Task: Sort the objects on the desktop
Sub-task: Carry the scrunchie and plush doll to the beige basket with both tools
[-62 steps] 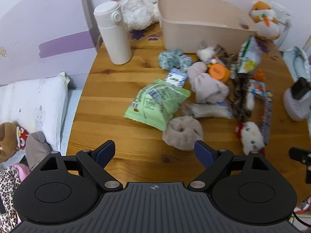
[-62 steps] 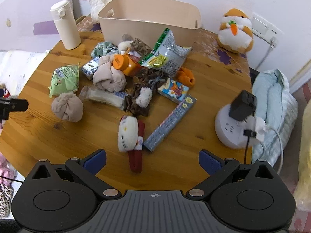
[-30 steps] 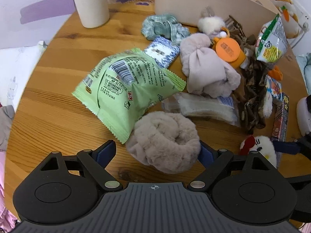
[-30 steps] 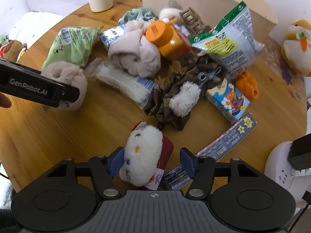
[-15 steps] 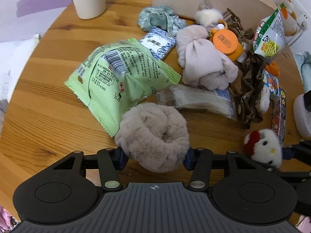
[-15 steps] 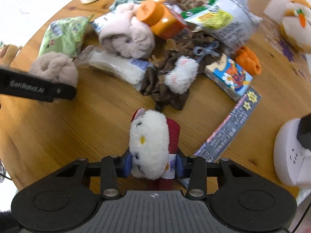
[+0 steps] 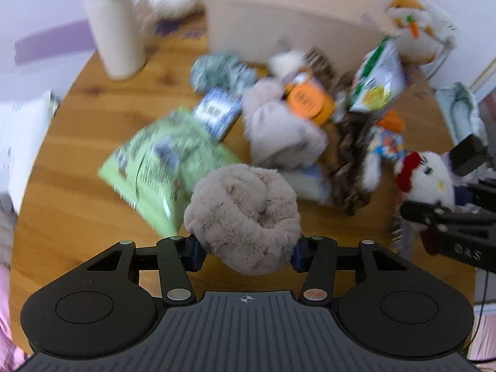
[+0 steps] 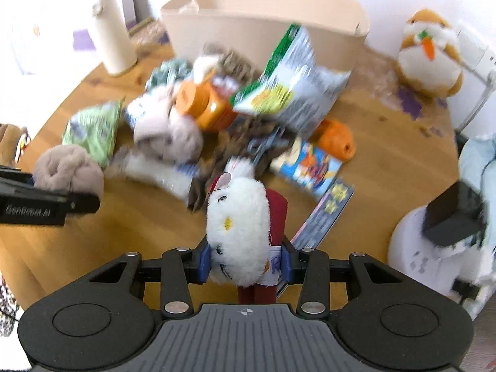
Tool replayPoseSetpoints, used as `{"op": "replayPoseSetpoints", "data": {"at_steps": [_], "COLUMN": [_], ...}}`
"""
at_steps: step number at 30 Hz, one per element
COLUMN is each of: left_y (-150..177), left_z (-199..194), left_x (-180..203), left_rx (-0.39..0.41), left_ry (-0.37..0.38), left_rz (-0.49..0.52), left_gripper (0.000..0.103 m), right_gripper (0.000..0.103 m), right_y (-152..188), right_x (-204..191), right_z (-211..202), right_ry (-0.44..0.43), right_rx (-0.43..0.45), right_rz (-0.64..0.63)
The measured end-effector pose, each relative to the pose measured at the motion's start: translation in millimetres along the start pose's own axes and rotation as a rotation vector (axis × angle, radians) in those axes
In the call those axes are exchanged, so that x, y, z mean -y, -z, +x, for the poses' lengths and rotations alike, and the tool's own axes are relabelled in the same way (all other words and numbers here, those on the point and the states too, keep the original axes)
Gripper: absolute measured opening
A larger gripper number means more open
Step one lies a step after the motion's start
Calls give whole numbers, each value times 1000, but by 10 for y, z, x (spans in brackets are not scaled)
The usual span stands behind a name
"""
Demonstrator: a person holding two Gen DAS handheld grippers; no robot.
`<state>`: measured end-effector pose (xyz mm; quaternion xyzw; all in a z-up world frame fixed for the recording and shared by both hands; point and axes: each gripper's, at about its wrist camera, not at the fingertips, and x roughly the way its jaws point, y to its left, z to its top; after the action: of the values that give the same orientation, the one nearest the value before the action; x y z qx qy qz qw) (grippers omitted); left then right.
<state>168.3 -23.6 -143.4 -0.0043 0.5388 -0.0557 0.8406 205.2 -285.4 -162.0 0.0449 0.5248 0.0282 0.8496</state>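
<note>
Scrunchie (image 7: pixel 245 217) and plush (image 8: pixel 238 229) are the two desk things we have in hand, and the move we judge to come next turns on how each lies from the bin (image 8: pixel 266 28), the beige tub at the far edge of the table (image 7: pixel 77 161). Starting at the bin's left, the white bottle (image 7: pixel 116 28) stands just beside its left wall, and nearer to us from there lies the green packet (image 7: pixel 161 161). Over that packet's near corner our left gripper (image 7: pixel 245 252) pinches the grey furry scrunchie by its two sides, its blue pads sunk into the fur; the jaws closed on it within the last second and now hold steady. From this gripper the bin lies straight ahead and a little right, with the heap of cloth, orange cap and snack bags between. Further right, our right gripper (image 8: pixel 245 262) is clamped on the white plush, whose long axis points away from us toward the bin's front wall, red body under the white head; these jaws too closed a moment ago and now hold. The bin lies ahead of the plush, beyond the brown scrunchie and the silver bag leaning on its wall. We judge neither hand clearly nearer; both must carry up and over the heap.
</note>
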Motion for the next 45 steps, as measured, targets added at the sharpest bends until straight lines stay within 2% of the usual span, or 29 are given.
{"op": "replayPoseSetpoints", "data": {"at_steps": [7, 18, 28, 33, 41, 45], "left_y": [-363, -1036, -1538, -1831, -2376, -2511], "left_z": [-323, -372, -224, -42, 526, 838], "left_x": [148, 373, 559, 639, 724, 767], "left_rx": [116, 225, 298, 345, 302, 221], "left_ry": [1, -46, -87, -136, -179, -178], "left_rz": [55, 146, 235, 221, 127, 104], "left_gripper": [51, 51, 51, 51, 51, 52], "right_gripper": [40, 40, 41, 41, 41, 41], "right_y": [-296, -954, -1328, -1605, -2161, -2314], "right_x": [97, 396, 764, 904, 1038, 1122], "right_z": [-239, -449, -388, -302, 115, 487], "right_ry": [29, 122, 159, 171, 107, 88], "right_rx": [122, 325, 371, 398, 399, 343], "right_rz": [10, 73, 112, 144, 129, 140]}}
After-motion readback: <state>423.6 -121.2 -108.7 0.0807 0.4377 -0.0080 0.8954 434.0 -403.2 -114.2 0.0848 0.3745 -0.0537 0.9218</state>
